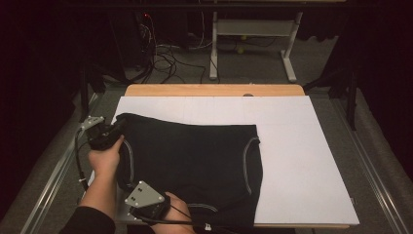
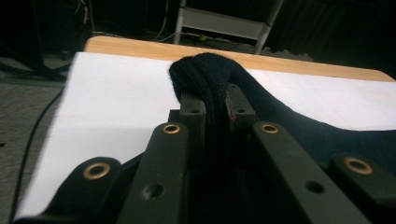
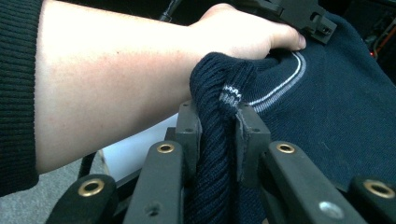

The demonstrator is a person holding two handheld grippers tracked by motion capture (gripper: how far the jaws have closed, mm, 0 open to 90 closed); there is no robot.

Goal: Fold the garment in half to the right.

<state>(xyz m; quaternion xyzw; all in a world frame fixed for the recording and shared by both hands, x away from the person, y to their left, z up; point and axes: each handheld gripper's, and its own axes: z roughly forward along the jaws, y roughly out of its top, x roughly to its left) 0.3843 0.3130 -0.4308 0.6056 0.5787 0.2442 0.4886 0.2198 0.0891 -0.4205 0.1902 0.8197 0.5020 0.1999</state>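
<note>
Black ribbed sleeve (image 3: 16, 93); black fingers (image 2: 194, 109), brass rivets, grey triangular plate.

Matt ribbed knit sweater (image 1: 195, 156)

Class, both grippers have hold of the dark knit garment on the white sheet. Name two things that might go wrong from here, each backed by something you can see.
1. The left gripper pinches only a small bunched fold of the garment; it may slip free under a pull.
2. The right gripper holds the ribbed edge close to the table's near edge, so slack fabric could slide off the white sheet.
</note>
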